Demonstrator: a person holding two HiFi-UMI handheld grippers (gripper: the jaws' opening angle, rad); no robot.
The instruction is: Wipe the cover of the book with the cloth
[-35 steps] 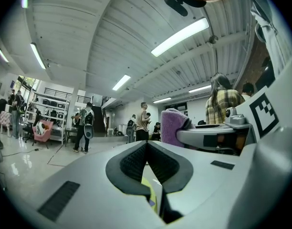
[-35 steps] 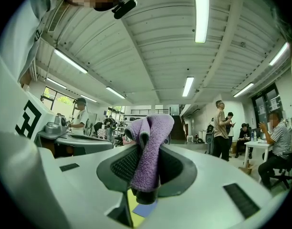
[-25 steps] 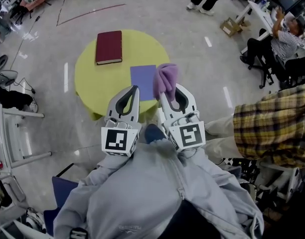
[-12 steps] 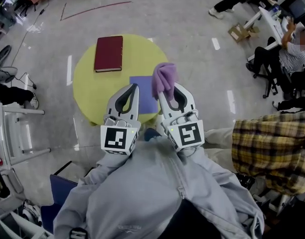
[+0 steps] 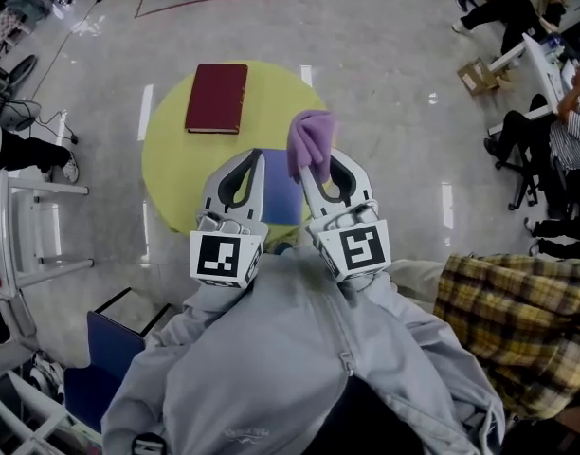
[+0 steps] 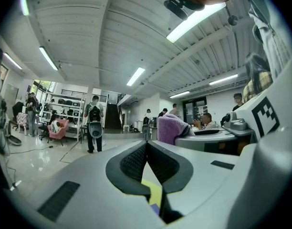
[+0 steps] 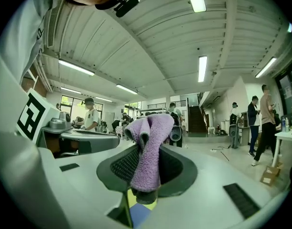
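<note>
Purple terry cloth [image 7: 148, 147]: bunched, pinched between the clenched jaws of the right claw [image 5: 316, 169], its top standing past the tips. Left claw [image 6: 147, 144]: jaws closed tip to tip, nothing between them, just beside the right claw. Dark red book [image 5: 217, 98]: closed, flat on the yellow round table [image 5: 167, 159], ahead of the left claw, well apart. Blue sheet [image 5: 280, 192]: below both claws' tips.

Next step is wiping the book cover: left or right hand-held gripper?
Right. The right hand-held gripper is shut on the purple cloth; the left hand-held gripper is shut and empty. The red book lies untouched on the yellow table, ahead of both.
</note>
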